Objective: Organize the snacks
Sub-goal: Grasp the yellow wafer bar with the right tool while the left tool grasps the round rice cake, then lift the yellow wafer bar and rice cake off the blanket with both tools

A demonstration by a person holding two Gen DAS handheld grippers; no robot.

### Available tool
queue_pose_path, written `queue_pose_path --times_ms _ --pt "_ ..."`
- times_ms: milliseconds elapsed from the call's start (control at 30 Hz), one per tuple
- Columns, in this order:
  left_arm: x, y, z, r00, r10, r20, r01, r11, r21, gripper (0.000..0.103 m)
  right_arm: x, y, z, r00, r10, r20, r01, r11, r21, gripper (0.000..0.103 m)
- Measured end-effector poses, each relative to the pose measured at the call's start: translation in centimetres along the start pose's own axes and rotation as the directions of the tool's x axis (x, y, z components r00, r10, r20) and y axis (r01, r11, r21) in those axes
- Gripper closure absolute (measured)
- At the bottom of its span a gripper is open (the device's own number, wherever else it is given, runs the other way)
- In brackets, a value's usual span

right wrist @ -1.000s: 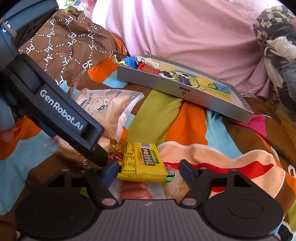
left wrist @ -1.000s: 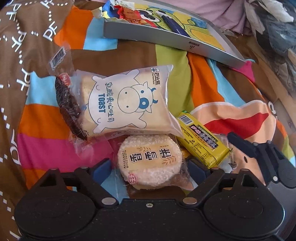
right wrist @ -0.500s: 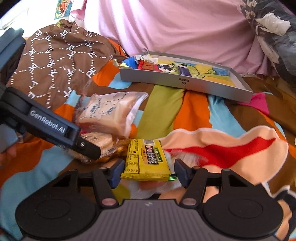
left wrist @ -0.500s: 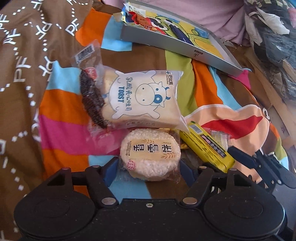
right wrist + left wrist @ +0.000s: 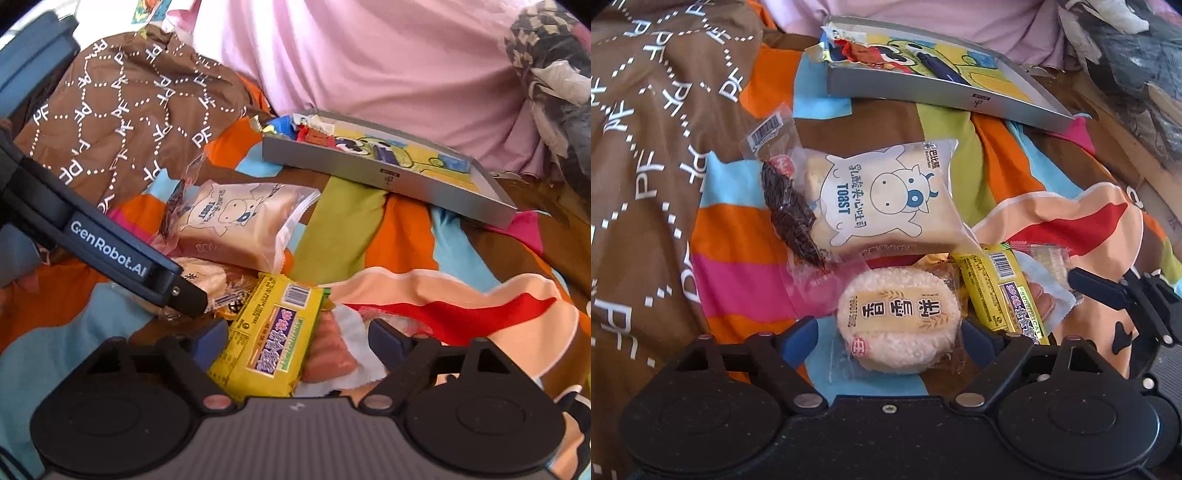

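Straddling the round rice cracker [image 5: 899, 325] at the bottom centre of the left wrist view, my left gripper [image 5: 888, 334] stands spread, its blue-padded fingers [image 5: 798, 334] on either side of the clear wrapper with a gap on both sides, so nothing is grasped. My right gripper [image 5: 297, 341] is spread as well, low in the right wrist view, with the yellow snack bar [image 5: 273, 336] lying between its fingers; the left pad [image 5: 212, 341] sits just beside the bar's edge, and the right pad stands clear of it. A pink sausage [image 5: 328, 352] in a white-edged wrapper lies partly under the bar, toward the right finger. In the left wrist view this same bar [image 5: 1001, 291] shows at lower right, just beside the cracker, with the dark tip of my right gripper [image 5: 1108, 291] beyond it at the right edge.

Farther up, at mid-frame, the toast packet [image 5: 886, 199] with a cartoon cow lies on the striped bedspread [image 5: 746, 273], overlapping a clear packet of dark snack [image 5: 790, 210] on its left. The cracker's upper edge reaches the packet's lower seam.

Toward the top, the shallow grey tray [image 5: 923, 92] with a cartoon lining rests tilted on the cloth, a few small wrapped sweets [image 5: 857, 48] bunched in its left corner. A brown patterned cloth [image 5: 657, 110] fills the upper left, and pink fabric [image 5: 388, 66] rises behind the tray.
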State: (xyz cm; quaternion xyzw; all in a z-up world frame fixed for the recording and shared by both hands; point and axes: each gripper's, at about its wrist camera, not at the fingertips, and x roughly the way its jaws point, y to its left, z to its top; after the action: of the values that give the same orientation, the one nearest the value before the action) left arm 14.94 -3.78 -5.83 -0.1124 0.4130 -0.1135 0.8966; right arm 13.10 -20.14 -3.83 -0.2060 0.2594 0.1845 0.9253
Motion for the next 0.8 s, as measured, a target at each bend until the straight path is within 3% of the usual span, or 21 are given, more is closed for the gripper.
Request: queue_pose_path --times_ms 267,333,467,567,800 --pt "0.7 -0.5 0.1 1.0 0.009 -0.008 -0.008 0.999 0.05 0.019 0.9 1.6 -0.2 0.999 -0.012 -0.05 0.011 1.0 -0.027 0.02" --pt "0.7 -0.5 0.1 1.0 -0.007 -0.011 0.007 0.999 0.045 0.026 1.0 1.4 -0.1 0.999 -0.003 -0.054 0.002 1.0 -0.008 0.027" --pt "0.7 -0.2 -0.1 1.0 -0.023 -0.013 0.023 0.999 0.024 0.028 1.0 1.3 -0.1 0.997 0.03 -0.066 -0.028 0.999 0.033 0.042" --pt "0.5 0.0 -0.2 0.999 -0.031 -0.01 0.031 0.999 0.009 0.029 0.8 1.4 -0.2 0.996 0.041 -0.082 -0.036 0.998 0.055 0.042" --pt "-0.5 0.1 -1.0 0.999 -0.037 -0.016 0.037 0.999 -0.006 0.029 0.4 0.0 -1.0 0.983 0.126 -0.137 -0.091 0.968 0.234 0.042"
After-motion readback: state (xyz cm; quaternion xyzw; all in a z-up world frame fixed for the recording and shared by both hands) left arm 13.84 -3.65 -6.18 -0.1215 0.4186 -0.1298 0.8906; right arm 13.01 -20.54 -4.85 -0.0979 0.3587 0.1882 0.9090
